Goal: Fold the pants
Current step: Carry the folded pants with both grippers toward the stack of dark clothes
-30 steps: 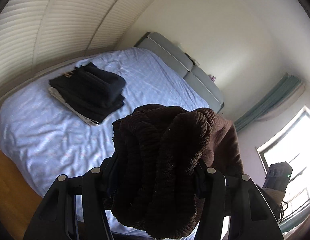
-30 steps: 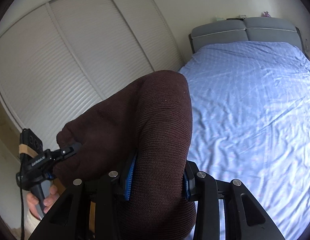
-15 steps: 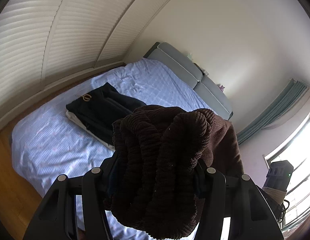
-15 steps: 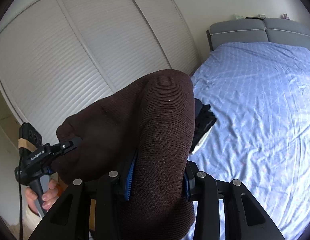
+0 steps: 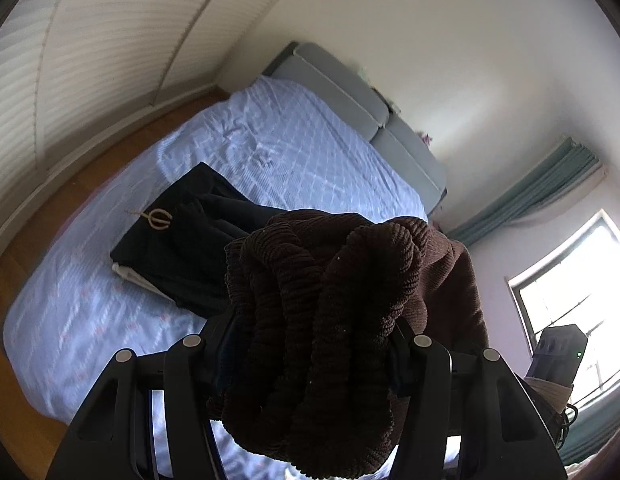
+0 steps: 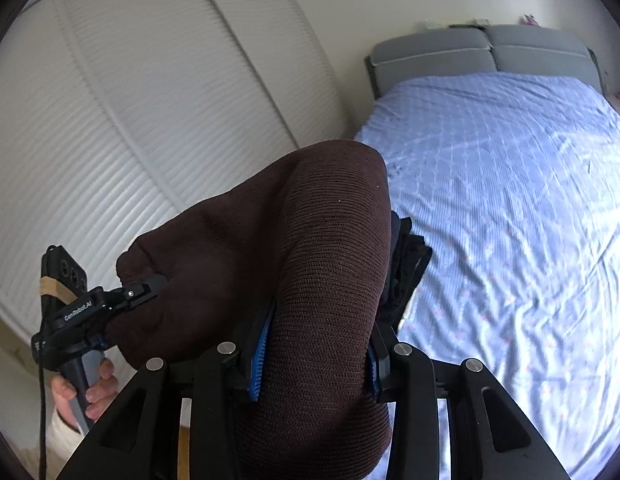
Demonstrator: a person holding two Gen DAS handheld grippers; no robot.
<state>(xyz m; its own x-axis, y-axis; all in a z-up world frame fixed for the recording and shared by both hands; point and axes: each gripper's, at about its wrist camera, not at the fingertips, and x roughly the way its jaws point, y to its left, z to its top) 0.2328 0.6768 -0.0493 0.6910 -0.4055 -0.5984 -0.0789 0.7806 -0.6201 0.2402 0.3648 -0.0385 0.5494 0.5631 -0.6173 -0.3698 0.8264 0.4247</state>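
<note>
- The brown knit pants hang in the air above the near part of the bed. They are carried between the two grippers and do not lie on the sheet.
- The left gripper has its jaws closed on a thick bunch of the ribbed cloth, which fills the whole gap and spills out forward over the tips.
- The right gripper has its jaws closed on a smoother, rounded fold of the same pants, and the blue pads press into the cloth on both sides.
- The knit looks soft, thick and a little stretchy. I judge it light to moderate in weight and not fragile, and the rough ribs should give good friction, so slipping is not likely.
- Such cloth will sag and bunch up, not keep a straight edge. A bunched hold like this one hides the corners.
- For a clean fold, I think it is better to take the waistband or hem edges, one corner in each jaw, after the pants are spread flat on the bed.
- A pile of dark folded clothes lies on the bed, ahead and below the left jaws, well apart from the pants.
</note>
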